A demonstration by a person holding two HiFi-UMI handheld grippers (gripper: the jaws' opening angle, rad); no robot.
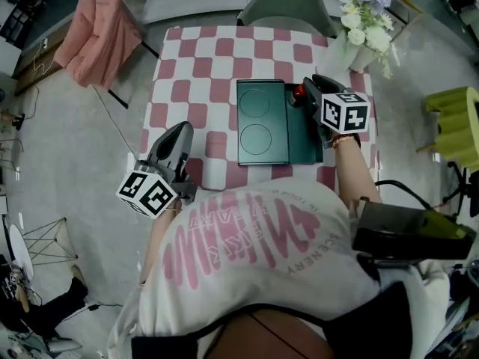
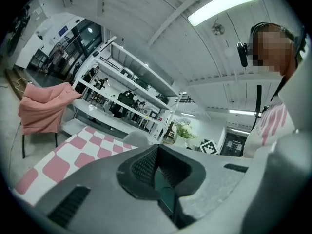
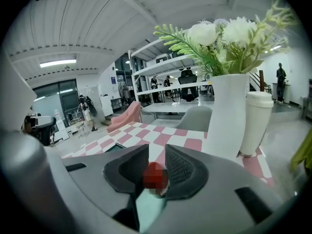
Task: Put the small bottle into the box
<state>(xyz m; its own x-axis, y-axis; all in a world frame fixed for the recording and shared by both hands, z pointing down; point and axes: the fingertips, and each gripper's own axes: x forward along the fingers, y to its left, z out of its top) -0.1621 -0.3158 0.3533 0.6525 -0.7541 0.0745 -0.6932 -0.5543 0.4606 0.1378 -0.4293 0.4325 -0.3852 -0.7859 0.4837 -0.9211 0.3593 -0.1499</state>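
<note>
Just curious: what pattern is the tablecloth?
Pink and white checks on the tablecloth; head view.

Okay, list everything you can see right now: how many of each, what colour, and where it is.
table: one, pink and white checked cloth, centre.
box: one, dark green, on the table in front of the person.
small bottle: one, red cap, at the box's far right edge.
vase of flowers: one, white, table's far right corner.
cup: one, white, lidded, beside the vase.
chair: one, grey, far side of the table.
pink cloth: one, draped left of the table.
yellow-green seat: one, right edge.
left gripper: one, grey, jaws together, near left of the table.
right gripper: one, grey, jaws against the bottle's cap.
</note>
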